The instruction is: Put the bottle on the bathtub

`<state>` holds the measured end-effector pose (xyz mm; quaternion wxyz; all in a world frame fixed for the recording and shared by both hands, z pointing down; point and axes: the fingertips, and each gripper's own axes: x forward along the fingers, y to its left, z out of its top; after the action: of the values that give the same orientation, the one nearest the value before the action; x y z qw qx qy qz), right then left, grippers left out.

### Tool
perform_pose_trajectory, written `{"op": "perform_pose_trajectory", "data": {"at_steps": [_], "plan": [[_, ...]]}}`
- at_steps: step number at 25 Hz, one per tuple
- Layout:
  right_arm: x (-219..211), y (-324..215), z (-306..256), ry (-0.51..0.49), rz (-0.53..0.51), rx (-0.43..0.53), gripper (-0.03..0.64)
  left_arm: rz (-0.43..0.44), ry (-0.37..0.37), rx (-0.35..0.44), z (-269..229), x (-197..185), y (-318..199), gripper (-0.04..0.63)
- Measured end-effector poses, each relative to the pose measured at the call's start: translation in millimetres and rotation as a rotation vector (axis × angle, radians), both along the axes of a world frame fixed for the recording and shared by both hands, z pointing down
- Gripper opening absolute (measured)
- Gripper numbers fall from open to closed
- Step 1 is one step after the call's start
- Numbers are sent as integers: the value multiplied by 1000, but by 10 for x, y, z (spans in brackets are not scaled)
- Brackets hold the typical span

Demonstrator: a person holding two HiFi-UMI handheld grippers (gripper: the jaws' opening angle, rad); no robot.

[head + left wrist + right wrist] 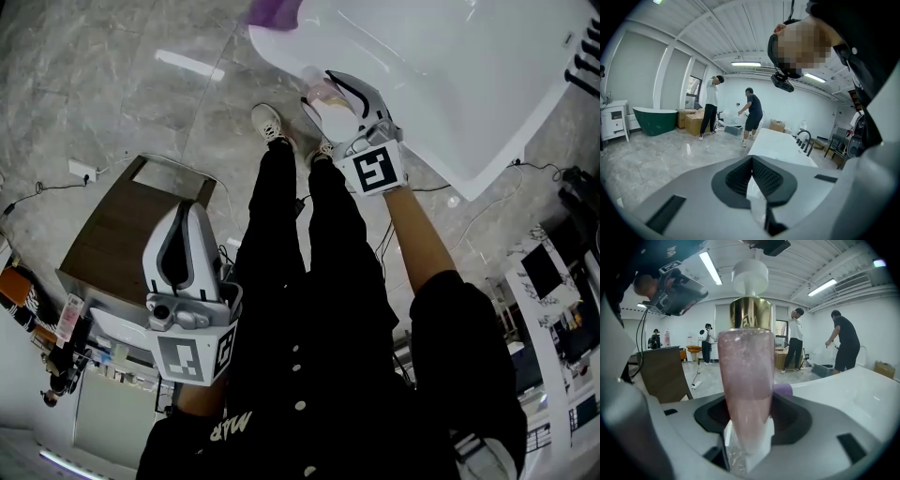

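At the near edge of the large glossy white bathtub (450,75), the right claw (330,101) is clenched on the tall pink glittery pump bottle with a gold collar and white cap (745,371), which has not yet been set down. The carry looks nearly done, with placing and release left. The left claw (185,220) hangs low beside the leg, closed on nothing.

bottle (326,97) at bathtub (450,75) edge, cabinet (117,234) left
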<state>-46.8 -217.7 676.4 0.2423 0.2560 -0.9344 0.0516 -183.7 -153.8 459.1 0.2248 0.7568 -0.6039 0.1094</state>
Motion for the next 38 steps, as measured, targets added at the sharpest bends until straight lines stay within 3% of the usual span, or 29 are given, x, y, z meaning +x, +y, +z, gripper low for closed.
{"op": "perform_pose_trajectory", "data": {"at_steps": [5, 11, 19, 24, 28, 31, 35, 38], "plan": [[-5, -1, 2, -20, 23, 0, 244, 6, 5, -2, 17, 22, 34, 11], [-44, 47, 13, -25, 15, -15, 313, 14, 12, 4, 2, 74, 52, 11], [24, 27, -35, -24, 40, -7, 328, 15, 15, 20, -53, 59, 45, 11], [157, 235, -218, 40, -44, 6, 327, 23, 12, 59, -246, 70, 29, 11], [422, 416, -451, 79, -51, -10, 324, 42, 5, 112, -530, 73, -14, 11], [651, 474, -774, 89, -29, 10, 286, 40, -7, 162, -792, 37, -37, 11], [1072, 468, -1391, 84, 45, 91, 136, 47, -11, 226, -1144, 66, -45, 11], [1321, 329, -1983, 5, 189, 164, 16, 53, -18, 280, -1400, 65, -63, 11]]}}
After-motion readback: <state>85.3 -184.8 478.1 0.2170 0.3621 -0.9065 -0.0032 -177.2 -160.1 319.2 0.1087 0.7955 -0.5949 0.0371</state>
